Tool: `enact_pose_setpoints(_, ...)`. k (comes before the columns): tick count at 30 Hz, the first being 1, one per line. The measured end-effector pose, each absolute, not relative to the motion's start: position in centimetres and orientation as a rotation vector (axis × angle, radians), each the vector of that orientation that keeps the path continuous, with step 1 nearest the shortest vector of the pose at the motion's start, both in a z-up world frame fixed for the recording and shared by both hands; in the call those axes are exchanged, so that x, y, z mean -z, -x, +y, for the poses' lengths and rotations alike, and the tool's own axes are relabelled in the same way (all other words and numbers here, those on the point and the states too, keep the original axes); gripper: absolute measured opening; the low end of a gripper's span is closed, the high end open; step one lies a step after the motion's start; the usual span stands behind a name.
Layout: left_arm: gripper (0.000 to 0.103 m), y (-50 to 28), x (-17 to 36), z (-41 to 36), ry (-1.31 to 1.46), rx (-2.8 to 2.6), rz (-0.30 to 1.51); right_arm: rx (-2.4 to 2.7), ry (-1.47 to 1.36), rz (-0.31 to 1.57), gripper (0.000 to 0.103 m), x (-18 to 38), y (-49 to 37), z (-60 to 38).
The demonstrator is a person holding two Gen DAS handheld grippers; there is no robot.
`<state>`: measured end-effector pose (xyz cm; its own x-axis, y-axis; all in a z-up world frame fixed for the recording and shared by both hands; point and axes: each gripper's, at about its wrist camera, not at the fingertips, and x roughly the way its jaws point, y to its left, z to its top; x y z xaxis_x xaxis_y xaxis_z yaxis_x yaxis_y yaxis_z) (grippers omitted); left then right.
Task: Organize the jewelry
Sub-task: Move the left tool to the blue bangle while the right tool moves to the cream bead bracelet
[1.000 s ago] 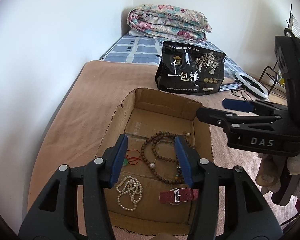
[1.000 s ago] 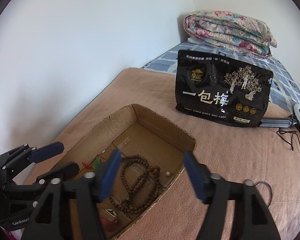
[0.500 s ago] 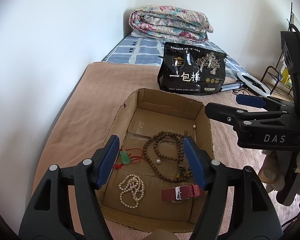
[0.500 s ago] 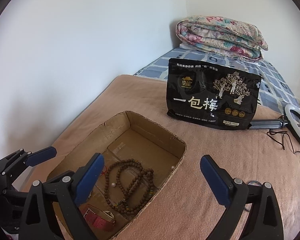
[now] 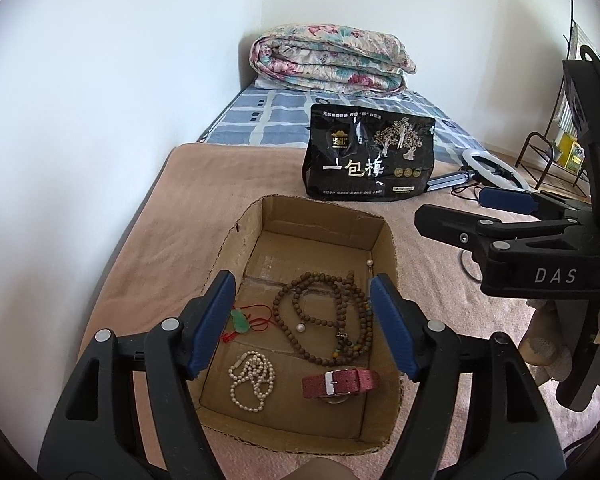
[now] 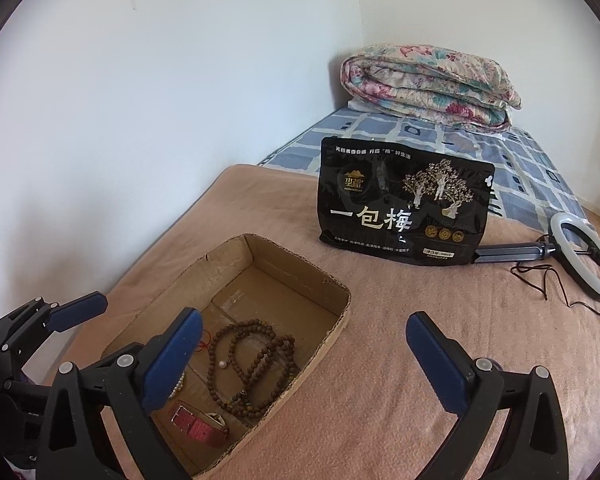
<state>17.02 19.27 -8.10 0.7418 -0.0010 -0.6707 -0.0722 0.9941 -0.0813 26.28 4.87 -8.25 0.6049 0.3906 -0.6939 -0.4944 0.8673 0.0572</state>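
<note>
An open cardboard box [image 5: 256, 232] lies on a tan blanket. It holds a long brown bead necklace [image 5: 324, 320], a white pearl bracelet [image 5: 252, 376], a red watch strap [image 5: 340, 382], a green pendant on a red cord [image 5: 242, 322] and a small pearl [image 5: 369, 263]. My left gripper [image 5: 302, 292] hovers above the box's near end, jaws opening, nothing between them. My right gripper [image 6: 304, 320] hangs over the box's right rim [image 6: 332, 320], jaws opening wide and empty. The beads [image 6: 252, 364] and strap [image 6: 198, 424] also show in the right wrist view.
A black snack bag [image 5: 368, 160] stands behind the box. A folded floral quilt [image 5: 328, 60] lies on a blue checked sheet at the back. A ring light [image 6: 584, 256] with its cable rests at the right. A white wall runs along the left.
Both grippers have opened wider and risen back from the box, so more of it shows. The jewelry inside has not moved.
</note>
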Motion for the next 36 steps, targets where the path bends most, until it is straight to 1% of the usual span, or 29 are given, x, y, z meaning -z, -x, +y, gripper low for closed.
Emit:
enact_pose_setpoints(15,0.072,-14.9,4.1,15.6,0.058,-0.001,0.674,-0.463,0.121,0.727,0.103,4.9,-23.8,0.7)
enact_pose_setpoints(26,0.072,-13.8,1.9,11.2,0.026,0.059,0.643,-0.409,0.106,0.699,0.103,2.7,-21.4,-4.9)
enact_pose_setpoints(36,0.072,-13.5,0.9,7.4,0.006,0.118,0.631,-0.348,0.099,0.696,0.103,1.9,-18.9,-10.7)
